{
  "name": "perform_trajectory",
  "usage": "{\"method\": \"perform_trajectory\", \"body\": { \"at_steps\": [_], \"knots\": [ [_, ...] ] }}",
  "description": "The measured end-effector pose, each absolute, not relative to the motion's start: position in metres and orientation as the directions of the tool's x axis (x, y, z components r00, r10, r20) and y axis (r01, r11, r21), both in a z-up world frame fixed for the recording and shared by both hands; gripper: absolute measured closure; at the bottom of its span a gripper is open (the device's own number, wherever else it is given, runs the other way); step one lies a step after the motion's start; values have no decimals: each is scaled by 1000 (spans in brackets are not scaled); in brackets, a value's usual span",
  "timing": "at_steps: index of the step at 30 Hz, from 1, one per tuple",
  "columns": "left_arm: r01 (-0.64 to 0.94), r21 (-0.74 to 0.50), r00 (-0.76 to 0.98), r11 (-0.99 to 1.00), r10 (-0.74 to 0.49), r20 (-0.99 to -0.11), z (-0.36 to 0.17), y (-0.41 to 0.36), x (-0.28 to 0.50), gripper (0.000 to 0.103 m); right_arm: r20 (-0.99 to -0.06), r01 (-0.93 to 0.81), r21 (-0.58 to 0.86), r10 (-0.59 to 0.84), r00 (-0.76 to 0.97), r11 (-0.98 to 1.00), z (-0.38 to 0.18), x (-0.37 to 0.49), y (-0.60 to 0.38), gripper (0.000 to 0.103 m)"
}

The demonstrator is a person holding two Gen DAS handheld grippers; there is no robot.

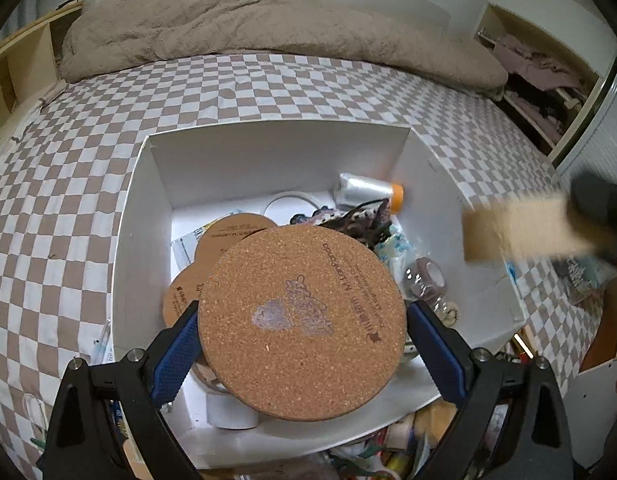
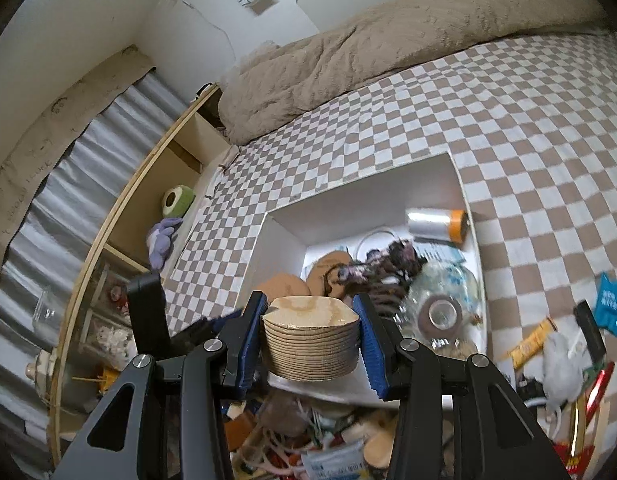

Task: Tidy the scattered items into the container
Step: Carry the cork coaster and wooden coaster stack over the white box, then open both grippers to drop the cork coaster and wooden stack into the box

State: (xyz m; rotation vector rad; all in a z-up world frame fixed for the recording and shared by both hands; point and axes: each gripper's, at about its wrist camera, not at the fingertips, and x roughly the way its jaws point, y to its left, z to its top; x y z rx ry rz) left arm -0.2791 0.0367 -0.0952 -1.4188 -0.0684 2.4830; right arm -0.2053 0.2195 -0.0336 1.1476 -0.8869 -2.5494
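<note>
Hand-held gripper on my left [image 1: 302, 350] pinches a big round cork mat [image 1: 302, 322] over the white box [image 1: 276, 148] on the checked bed [image 1: 68, 184]. My right hand-held gripper [image 2: 310, 338] squeezes a stack of wooden plates [image 2: 310, 340] at the box's near edge.

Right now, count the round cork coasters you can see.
3: one large cork coaster between the left tool's fingers above the white box; two smaller coasters lying inside beneath it. More may be hidden.
</note>
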Motion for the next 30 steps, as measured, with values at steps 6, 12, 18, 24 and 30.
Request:
{"method": "perform_trajectory", "body": {
  "at_steps": [6,12,18,24,30],
  "knots": [
    [-201,-145,-453,-969,223,-863,-99,21,-277,1,-615,-66,592,-398,-681,-803,-32,-230,212,58],
    [-202,-169,-465,-965,247,-850,-90,6,-276,1,-646,-84,579,-394,-654,-811,-40,-253,201,58],
    [-195,-174,-512,-965,252,-821,-74,-14,-274,1,-672,-128,584,-389,-630,-802,-54,-283,197,58],
    [-188,-196,-528,-962,267,-806,-69,-31,-274,1,-708,-210,578,-357,-610,-788,-77,-317,204,58],
    [-192,-215,-528,-957,286,-800,-69,-36,-275,1,-729,-258,600,-385,-566,-758,-105,-352,196,58]
  ]
}}
